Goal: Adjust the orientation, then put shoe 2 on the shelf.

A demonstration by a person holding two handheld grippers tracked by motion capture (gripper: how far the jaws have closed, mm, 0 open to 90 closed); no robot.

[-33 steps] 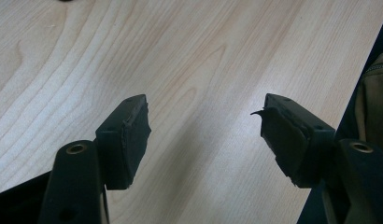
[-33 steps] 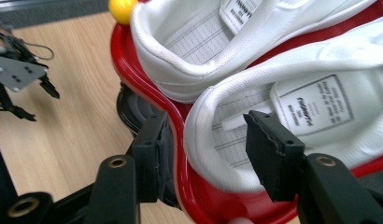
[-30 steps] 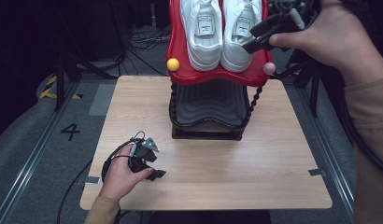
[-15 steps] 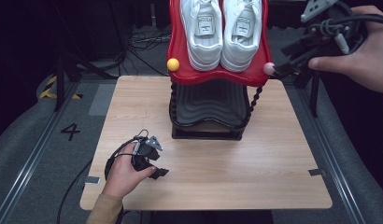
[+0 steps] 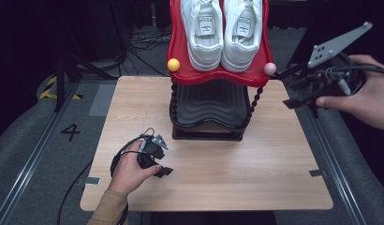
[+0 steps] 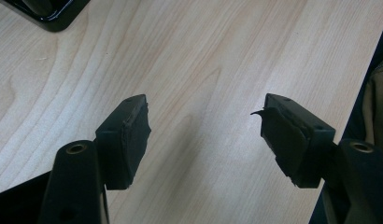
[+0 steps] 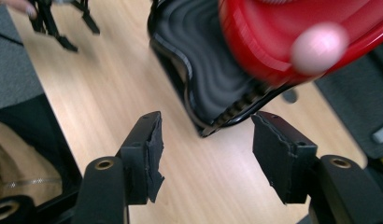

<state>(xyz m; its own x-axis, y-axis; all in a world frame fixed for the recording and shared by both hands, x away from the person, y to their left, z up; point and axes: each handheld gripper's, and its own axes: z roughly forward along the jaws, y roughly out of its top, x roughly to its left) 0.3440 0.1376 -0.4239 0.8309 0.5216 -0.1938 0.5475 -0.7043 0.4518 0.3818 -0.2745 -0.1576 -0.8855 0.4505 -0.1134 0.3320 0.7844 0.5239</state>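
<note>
Right gripper [image 5: 293,96]: jaws are seen spread wide, nothing between them; they have just been opening. It is held in the air off the table's right edge, jaws aimed left at the rack. Left gripper [image 5: 158,165]: jaws released too, bare wood between them in the left gripper view; it is rested low over the table [image 5: 274,187], front left.

Pair of white sneakers [image 5: 223,33] is seated side by side on the red top shelf [image 5: 180,70] of the shoe rack, at the table's back centre. Long axes run front to back; which end faces the camera cannot be told.

A black ribbed lower shelf [image 5: 211,101] is seen beneath the red one. Yellow ball [image 5: 173,64] and pink ball [image 5: 269,68] are fixed at the red shelf's front corners; the pink one stands nearest the right gripper.

Tongue labels on the sneakers are too small to read. A "4" [image 5: 70,132] is marked on the floor, left of the table.
</note>
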